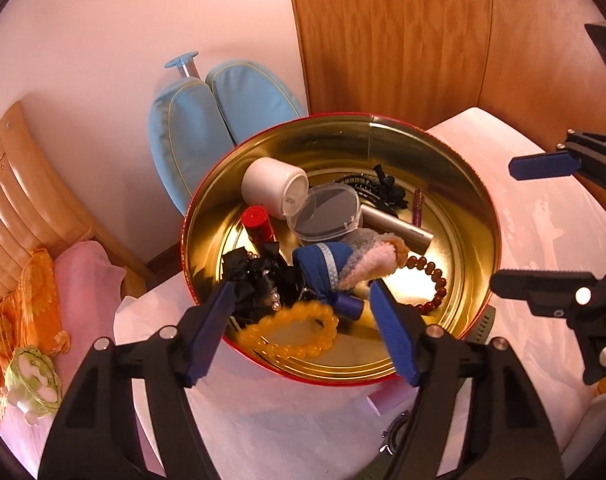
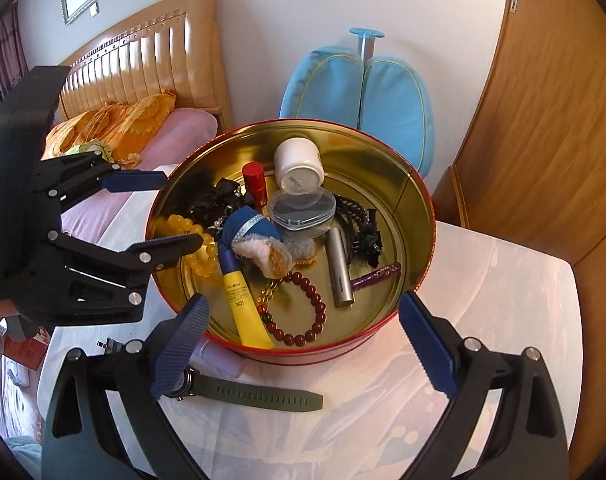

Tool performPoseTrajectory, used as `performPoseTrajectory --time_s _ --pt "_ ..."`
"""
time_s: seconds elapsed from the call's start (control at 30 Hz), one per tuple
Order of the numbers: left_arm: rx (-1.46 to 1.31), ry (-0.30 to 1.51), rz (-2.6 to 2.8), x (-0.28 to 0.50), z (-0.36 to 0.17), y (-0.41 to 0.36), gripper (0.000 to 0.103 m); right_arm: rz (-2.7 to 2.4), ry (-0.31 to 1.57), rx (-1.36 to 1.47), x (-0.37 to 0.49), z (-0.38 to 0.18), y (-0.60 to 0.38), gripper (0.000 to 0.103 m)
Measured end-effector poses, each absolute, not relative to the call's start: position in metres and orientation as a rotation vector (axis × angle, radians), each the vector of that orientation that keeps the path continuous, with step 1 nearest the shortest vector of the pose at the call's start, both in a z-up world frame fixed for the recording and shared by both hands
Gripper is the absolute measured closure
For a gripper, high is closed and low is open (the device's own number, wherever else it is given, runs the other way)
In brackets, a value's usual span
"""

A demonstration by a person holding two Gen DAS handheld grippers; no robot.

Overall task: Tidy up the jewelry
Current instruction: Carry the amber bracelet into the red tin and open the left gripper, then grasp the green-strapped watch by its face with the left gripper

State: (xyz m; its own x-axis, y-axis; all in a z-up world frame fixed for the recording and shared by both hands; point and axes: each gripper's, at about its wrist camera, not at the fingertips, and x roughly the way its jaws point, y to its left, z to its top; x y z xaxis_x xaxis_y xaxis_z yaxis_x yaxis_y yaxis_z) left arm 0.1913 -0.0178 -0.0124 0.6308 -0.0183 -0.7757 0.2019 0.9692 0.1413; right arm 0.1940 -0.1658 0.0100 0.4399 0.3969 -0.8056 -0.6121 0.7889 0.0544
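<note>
Jewelry sits loose in the red round tin on the white table: yellow bead bracelet, dark red bead bracelet, black hair clips. I see my left gripper spread wide over the tin's rim, holding nothing; right gripper released too. Green watch lies outside, just beside the tin.

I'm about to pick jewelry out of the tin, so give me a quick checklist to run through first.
1. Left gripper open, empty: ok.
2. Right gripper open, empty: ok.
3. Left gripper over yellow bead bracelet: ok.
4. Bracelet free of black bow: cannot tell, they touch.
5. Red bead bracelet unobstructed: ok.
6. Watch inside tin: not ok, it lies outside on the table.
</note>
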Motion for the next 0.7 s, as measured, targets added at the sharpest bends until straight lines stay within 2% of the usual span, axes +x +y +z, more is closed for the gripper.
performPoseTrajectory --time_s 0.03,0.17,0.47,0.7 --pt "0.226 0.883 -0.122 0.189 -0.011 -0.019 0.033 0.636 0.923 -0.261 0.192 0.010 -0.168 0.007" --pt "0.254 0.886 -0.078 0.179 -0.008 -0.027 0.021 0.637 0.935 -0.251 0.181 0.007 -0.181 0.007" --pt "0.164 0.959 -0.044 0.130 -0.018 -0.027 0.020 0.665 0.970 -0.266 0.143 -0.004 -0.205 0.007" --pt "0.149 1.032 -0.056 0.102 -0.049 -0.032 0.020 0.688 1.017 -0.278 0.122 -0.021 -0.211 0.006"
